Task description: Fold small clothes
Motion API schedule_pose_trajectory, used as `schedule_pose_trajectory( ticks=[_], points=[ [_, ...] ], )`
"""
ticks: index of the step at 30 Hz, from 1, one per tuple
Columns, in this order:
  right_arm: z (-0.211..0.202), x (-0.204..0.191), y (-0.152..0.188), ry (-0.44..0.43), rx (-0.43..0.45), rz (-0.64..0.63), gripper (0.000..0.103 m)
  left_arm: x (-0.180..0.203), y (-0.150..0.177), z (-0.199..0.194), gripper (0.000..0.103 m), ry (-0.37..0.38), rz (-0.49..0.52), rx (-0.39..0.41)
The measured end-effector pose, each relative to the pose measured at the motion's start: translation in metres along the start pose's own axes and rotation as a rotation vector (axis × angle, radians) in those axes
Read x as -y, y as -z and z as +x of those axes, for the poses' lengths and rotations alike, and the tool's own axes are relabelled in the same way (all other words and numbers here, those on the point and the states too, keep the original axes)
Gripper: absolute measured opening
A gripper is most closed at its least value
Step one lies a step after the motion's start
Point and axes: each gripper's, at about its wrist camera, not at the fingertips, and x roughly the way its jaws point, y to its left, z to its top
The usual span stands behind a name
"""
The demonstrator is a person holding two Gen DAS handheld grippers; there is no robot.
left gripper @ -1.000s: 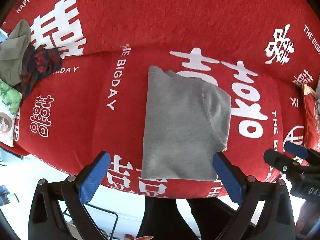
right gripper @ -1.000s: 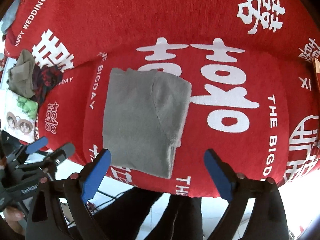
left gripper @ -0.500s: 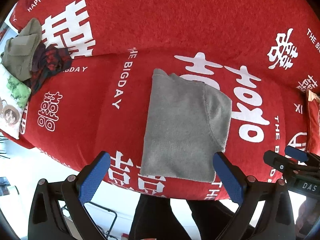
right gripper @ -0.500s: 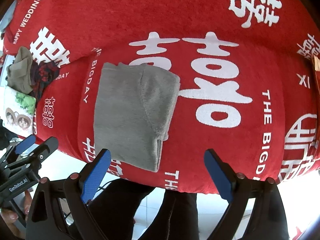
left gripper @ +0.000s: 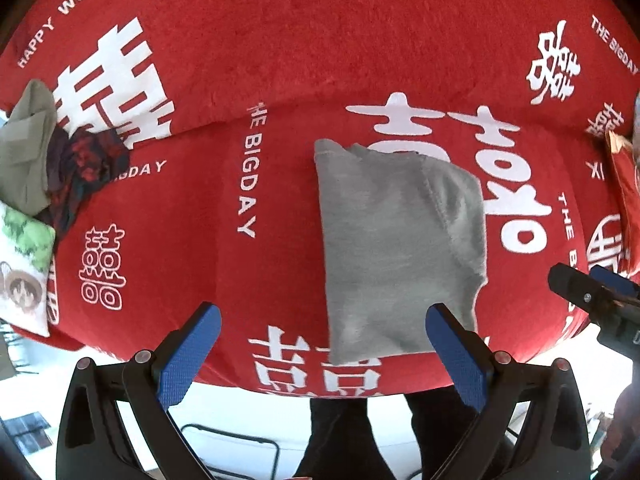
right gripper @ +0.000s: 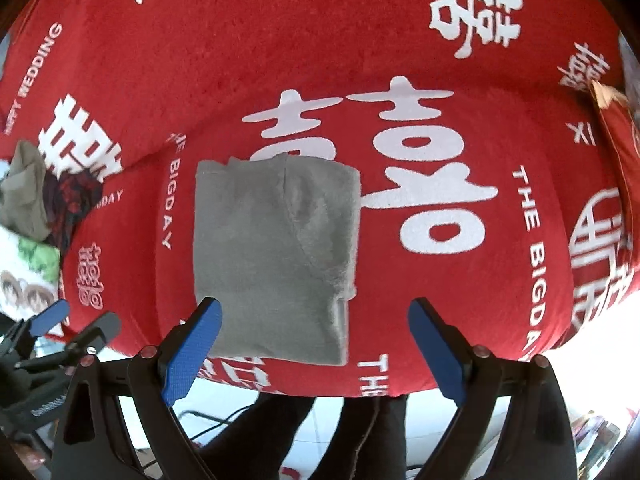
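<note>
Near: left claw (left gripper: 320,350) and right claw (right gripper: 316,344), both spread wide and empty, above the sofa's front edge. Middle: a folded grey garment (right gripper: 272,256) lies flat on the red printed sofa cover (right gripper: 440,280). Far left: a heap of clothes (left gripper: 52,168) beside a pillow (left gripper: 24,272).

Bright daylight, strong fisheye distortion
</note>
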Motion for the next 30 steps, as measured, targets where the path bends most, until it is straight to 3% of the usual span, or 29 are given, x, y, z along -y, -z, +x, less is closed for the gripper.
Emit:
schedule_pose_trajectory(
  ticks=[13, 30],
  points=[
    [-0.014, -0.028, 0.009, 0.079, 0.022, -0.045, 0.095, -0.018, 0.0, -0.004, 0.103, 0.013, -0.052, 0.036],
    [-0.017, -0.021, 0.01, 0.126, 0.017, -0.065, 0.095, -0.01, 0.003, -0.01, 0.103, 0.01, -0.063, 0.045]
  ],
)
